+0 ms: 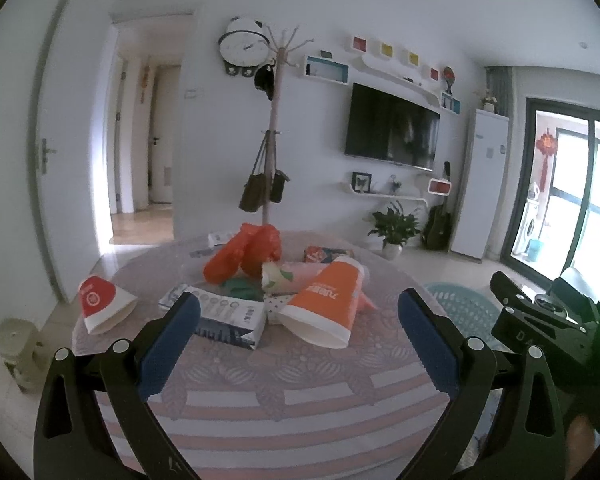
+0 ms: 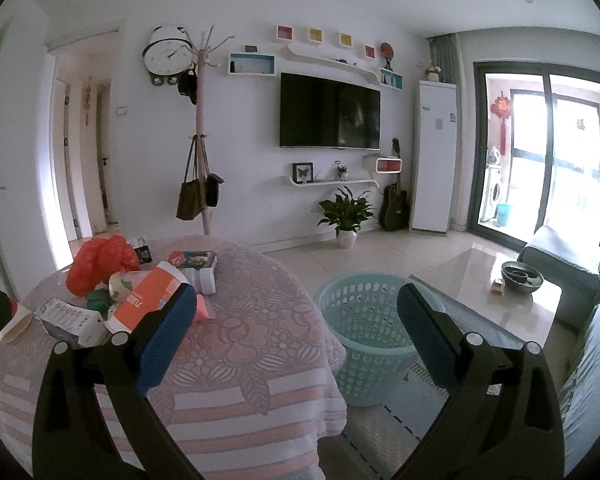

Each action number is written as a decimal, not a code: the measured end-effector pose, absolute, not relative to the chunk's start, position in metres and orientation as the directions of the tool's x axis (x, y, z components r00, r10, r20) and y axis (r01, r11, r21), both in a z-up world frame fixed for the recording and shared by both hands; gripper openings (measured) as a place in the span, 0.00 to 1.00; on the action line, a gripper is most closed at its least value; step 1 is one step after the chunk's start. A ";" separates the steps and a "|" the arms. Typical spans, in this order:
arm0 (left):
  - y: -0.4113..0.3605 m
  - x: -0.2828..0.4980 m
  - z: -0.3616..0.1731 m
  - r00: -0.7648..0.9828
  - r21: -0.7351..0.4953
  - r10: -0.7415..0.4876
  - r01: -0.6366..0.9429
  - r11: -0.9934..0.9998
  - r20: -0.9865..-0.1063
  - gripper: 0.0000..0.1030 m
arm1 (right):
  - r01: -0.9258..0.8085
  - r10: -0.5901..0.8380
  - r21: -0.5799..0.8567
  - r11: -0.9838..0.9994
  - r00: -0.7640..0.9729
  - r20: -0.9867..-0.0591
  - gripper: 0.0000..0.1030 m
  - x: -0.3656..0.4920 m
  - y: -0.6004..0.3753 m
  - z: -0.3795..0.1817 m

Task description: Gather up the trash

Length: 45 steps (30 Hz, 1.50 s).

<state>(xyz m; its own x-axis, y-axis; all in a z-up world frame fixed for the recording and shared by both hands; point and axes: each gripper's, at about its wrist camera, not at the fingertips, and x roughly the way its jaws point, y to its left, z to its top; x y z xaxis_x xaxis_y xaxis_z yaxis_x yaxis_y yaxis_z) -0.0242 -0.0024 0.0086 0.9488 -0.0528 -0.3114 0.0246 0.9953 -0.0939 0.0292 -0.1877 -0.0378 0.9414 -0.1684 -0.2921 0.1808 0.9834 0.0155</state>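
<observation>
left gripper (image 1: pixel 300 320), jaws wide and empty, faces the orange cup (image 1: pixel 325 305) lying just ahead on the table (image 1: pixel 260 408), mouth nearest; right gripper (image 2: pixel 296 316), also wide, fronts the basket (image 2: pixel 364 320).

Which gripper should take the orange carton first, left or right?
Left, probably. The left gripper is open and faces the orange carton head-on, framed between its fingers. The right gripper, also open, points at the mint basket beside the table, with the carton off to its left.
</observation>
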 end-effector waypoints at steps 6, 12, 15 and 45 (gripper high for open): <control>-0.002 -0.024 0.010 0.948 -0.092 -0.052 0.024 0.995 -0.313 0.93 | 0.178 -0.167 0.013 0.984 0.941 -0.296 0.93 0.030 -0.188 -0.039; -0.003 -0.024 0.009 0.948 -0.094 -0.058 0.029 0.995 -0.314 0.93 | 0.176 -0.164 0.014 0.984 0.941 -0.295 0.93 0.031 -0.187 -0.039; -0.002 -0.024 0.008 0.946 -0.102 -0.066 0.035 0.994 -0.316 0.93 | 0.174 -0.163 0.012 0.985 0.941 -0.296 0.93 0.031 -0.186 -0.041; 0.036 -0.022 -0.004 0.929 -0.173 -0.030 -0.037 0.984 -0.370 0.93 | 0.142 -0.138 -0.011 0.990 0.939 -0.314 0.93 0.037 -0.166 -0.052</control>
<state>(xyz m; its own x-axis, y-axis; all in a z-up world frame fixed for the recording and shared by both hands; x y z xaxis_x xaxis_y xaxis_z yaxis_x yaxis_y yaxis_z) -0.0221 0.0357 -0.0039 0.9285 -0.0305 -0.3701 -0.0366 0.9842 -0.1730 0.0367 -0.1665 -0.0525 0.9395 -0.1379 -0.3136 0.1417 0.9899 -0.0108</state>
